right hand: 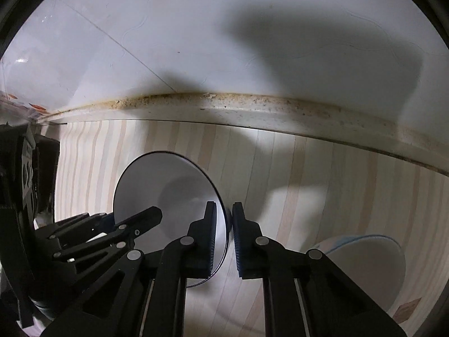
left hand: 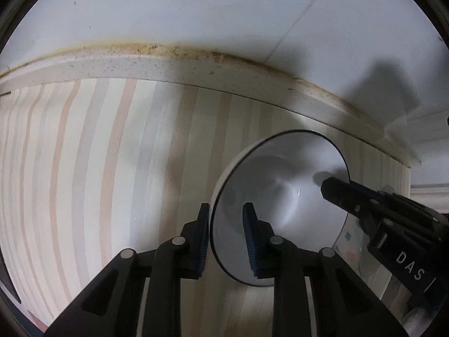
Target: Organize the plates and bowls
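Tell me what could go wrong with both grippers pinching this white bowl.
The round white bowl with the thin dark rim is pinched only at its rim by the left gripper and right gripper, so it might slip or tip. Another white bowl with a blue rim sits close by; lowering carelessly could knock it.

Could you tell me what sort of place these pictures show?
Probably a home kitchen counter: a striped wood-look worktop meets a white tiled wall along a grimy, stained backsplash edge, and a white bowl with a dark rim is on it.
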Demonstrator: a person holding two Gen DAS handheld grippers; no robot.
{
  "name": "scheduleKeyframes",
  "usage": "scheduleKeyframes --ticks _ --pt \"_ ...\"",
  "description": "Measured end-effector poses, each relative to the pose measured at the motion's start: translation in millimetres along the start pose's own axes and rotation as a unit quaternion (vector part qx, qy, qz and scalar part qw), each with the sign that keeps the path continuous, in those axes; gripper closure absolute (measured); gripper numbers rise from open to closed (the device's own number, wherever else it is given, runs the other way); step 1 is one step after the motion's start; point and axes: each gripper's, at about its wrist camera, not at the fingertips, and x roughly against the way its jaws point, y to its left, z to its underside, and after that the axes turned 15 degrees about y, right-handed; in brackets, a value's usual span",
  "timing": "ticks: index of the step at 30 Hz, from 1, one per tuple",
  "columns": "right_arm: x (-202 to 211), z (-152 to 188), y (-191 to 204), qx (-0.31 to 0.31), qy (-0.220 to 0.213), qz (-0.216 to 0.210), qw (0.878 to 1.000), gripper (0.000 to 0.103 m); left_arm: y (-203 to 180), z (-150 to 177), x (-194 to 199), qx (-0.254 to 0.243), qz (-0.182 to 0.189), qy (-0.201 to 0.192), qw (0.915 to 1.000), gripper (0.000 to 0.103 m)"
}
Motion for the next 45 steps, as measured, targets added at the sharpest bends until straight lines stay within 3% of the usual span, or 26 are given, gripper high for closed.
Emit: scheduleKeyframes --ticks 9,20,22,28,34,39,45 --pt "37.6 44.7 10.1 -0.003 -0.02 0.0 1.0 0.09 -10.3 48.1 41.4 -0.04 -0.012 -0.025 0.9988 0.082" --pt "96.6 158.9 -3.6 -0.026 -0.049 -0.01 0.998 0.09 -50.6 139.9 68.5 -0.114 -0.004 -0.026 0.9931 0.082" --pt "100.6 181.7 -5.8 -0.03 -0.049 -0.008 0.998 0.09 -73.1 146.8 56.5 -0.121 -0.001 -0.016 0.9925 0.082" --pt "96.5 258.4 -19.0 -0.05 -0.035 -0.011 0.998 0.09 -91.1 190.4 31.2 -0.159 0.0 0.03 0.9868 0.082" --pt "75.1 313.8 -40.1 -0.078 -0.014 -0.015 0.997 0.09 -108.6 220.7 2.7 -0.187 -0.013 0.069 0.9799 0.082" --pt "51.3 333.2 -58.2 -0.098 0.012 -0.029 0.995 0.09 -114.6 229.9 -17.5 -0.196 -0.036 0.093 0.9755 0.082" --pt "24.9 333.3 -70.1 -0.104 0.049 -0.036 0.993 0.09 -123.6 227.7 -38.7 -0.203 -0.067 0.108 0.9709 0.082"
